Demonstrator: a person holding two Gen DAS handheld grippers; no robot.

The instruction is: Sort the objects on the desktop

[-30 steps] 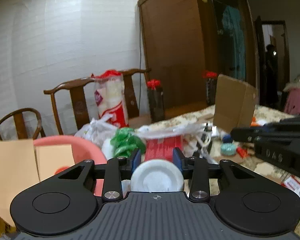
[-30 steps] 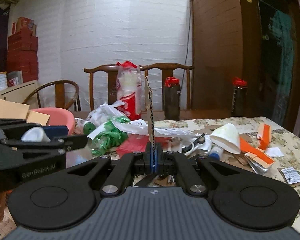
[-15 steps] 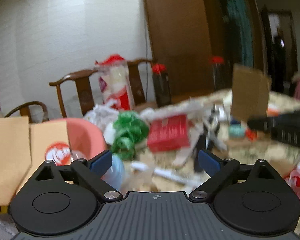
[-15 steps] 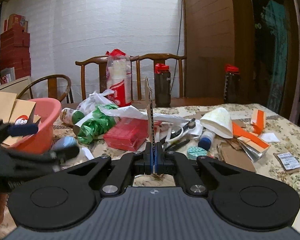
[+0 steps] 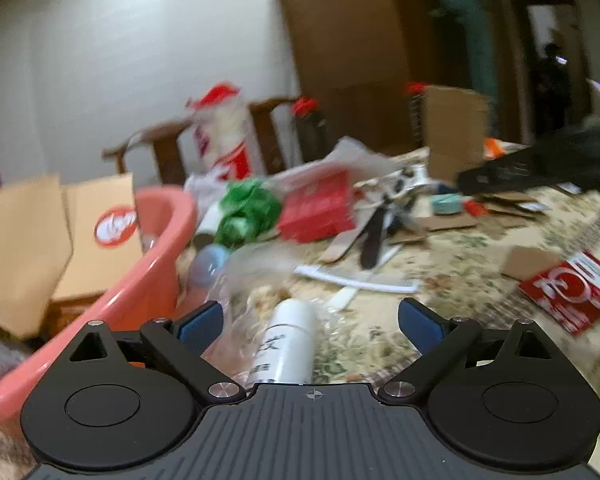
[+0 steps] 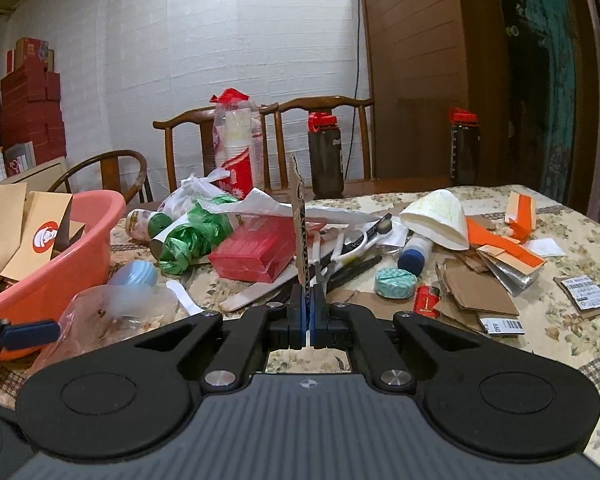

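White cylindrical bottle [image 5: 290, 340] is lying on the floral tablecloth [image 5: 440, 264] at lower centre of the left wrist frame, black lettering on it, partly under a clear plastic bag [image 5: 256, 276]. Left gripper [image 5: 310, 322] is hanging over it with jaws spread wide, blue pads apart on either side, nothing pinched; bottle is sitting between the fingers but not touching them. Pink basin [image 5: 148, 280] is sitting just left of the bottle, brown paper envelopes [image 5: 96, 232] with a red round logo leaning inside it. Frame is motion-blurred.

Right gripper [image 6: 308, 312] is clenching a thin torn cardboard piece [image 6: 299, 216], edge-on and upright at frame centre. Cardboard is showing flat-on in the upper right of the left wrist view [image 5: 454, 128].

Further out on the table: red box [image 6: 256, 254], green ribbon bundle [image 6: 190, 236], teal round tape roll [image 6: 395, 281], red lighter [image 6: 426, 300], white paper cup [image 6: 440, 218] lying on its side, orange-white carton scraps [image 6: 500, 240]. Two dark red-capped bottles [image 6: 326, 156] are standing at the far edge before wooden chairs [image 6: 324, 108].
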